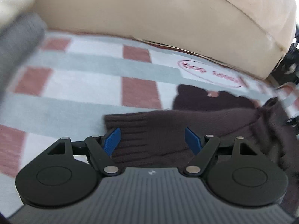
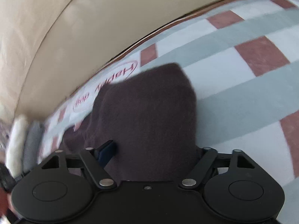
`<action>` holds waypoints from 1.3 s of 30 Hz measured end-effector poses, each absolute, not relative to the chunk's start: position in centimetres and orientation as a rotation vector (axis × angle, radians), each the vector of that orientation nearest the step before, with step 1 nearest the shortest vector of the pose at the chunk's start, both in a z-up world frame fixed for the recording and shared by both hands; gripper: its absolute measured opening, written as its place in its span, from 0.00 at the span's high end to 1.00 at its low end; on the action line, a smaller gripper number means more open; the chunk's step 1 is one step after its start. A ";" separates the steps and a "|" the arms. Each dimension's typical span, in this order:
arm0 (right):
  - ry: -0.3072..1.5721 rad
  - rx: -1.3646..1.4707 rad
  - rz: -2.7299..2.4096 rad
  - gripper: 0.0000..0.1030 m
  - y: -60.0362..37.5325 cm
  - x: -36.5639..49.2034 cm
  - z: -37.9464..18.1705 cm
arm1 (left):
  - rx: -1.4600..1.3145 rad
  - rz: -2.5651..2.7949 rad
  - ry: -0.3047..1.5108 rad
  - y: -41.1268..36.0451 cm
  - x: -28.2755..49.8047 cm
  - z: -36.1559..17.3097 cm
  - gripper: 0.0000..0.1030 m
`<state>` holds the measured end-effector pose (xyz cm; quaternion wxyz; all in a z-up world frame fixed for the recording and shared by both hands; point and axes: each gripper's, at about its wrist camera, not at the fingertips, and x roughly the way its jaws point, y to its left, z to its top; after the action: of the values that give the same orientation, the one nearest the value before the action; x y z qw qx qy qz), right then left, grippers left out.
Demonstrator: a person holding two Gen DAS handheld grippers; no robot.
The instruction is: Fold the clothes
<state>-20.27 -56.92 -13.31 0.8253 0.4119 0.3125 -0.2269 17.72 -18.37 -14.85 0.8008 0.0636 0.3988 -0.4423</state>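
Your left gripper [image 1: 152, 140] has its blue fingers [image 1: 112, 141] spread wide, and the ribbed end of the dark brown knit garment [image 1: 155, 130] lies between them without either pad pressing on it; the cloth runs from the fingers toward 2 o'clock, where it bunches into a darker heap. Your right gripper [image 2: 151, 149] also stands open: only its left finger [image 2: 105, 152] shows, at 9 o'clock of the cloth, while the other is hidden under the fabric, so you cannot tell whether that pad touches it. In the right wrist view the garment fills the middle of the frame, rising from between the fingers to a rounded edge at 12 o'clock. It rests on a checked blanket [image 1: 84, 78] of pale grey, white and brick-red squares, with a red oval print at 1 o'clock of the left fingers and 11 o'clock of the right. Beyond the blanket stands a beige cushioned back [image 1: 149, 13]. The left wrist view alone shows the ribbed knit and a blurred grey and white shape [image 1: 18, 28] at 10 o'clock. The right wrist view alone shows white and grey folded cloths [image 2: 24, 141] at 9 o'clock, beside the blanket's edge.
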 end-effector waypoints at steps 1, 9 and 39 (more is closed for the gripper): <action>0.677 0.856 -0.479 0.25 -56.6 -20.4 -13.2 | 0.186 -0.929 0.841 -18.5 17.3 -14.8 0.27; 0.665 0.997 -0.505 0.25 -57.5 -22.1 -13.4 | 0.234 -0.813 0.927 -20.0 20.3 -16.4 0.08; 0.591 0.338 -0.891 0.39 -56.8 -11.7 -2.0 | 0.307 -0.567 0.763 -30.2 21.4 -8.2 0.43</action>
<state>-11.75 -56.76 -2.02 0.8469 0.1602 0.2804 -0.4224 21.39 -30.18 -8.21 0.8778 0.1471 0.3660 -0.2718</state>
